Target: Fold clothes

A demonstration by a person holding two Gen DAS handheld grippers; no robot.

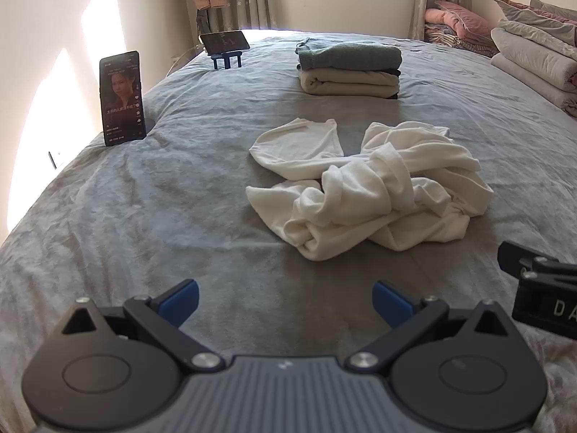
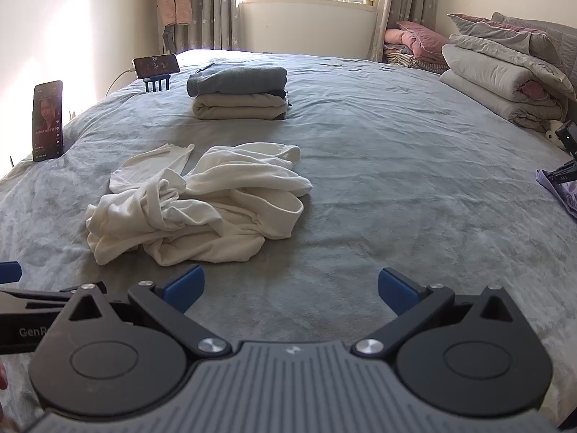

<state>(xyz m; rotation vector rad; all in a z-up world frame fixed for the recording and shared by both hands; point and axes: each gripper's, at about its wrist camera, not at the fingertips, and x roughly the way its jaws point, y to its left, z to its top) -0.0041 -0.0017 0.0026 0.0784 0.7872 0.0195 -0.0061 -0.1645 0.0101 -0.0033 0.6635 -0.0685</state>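
Here each hand-held gripper, left (image 1: 285, 301) and right (image 2: 291, 288), hangs spread wide, empty, near the white garment (image 1: 371, 195).

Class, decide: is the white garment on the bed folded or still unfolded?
Unfolded. The white garment lies crumpled and twisted on the grey bedspread, sleeves tangled.

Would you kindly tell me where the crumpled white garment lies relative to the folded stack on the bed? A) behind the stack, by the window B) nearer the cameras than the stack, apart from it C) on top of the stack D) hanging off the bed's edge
B: the crumpled white garment lies flat on the grey bed cover, with bare cover between it and the folded stack farther back.
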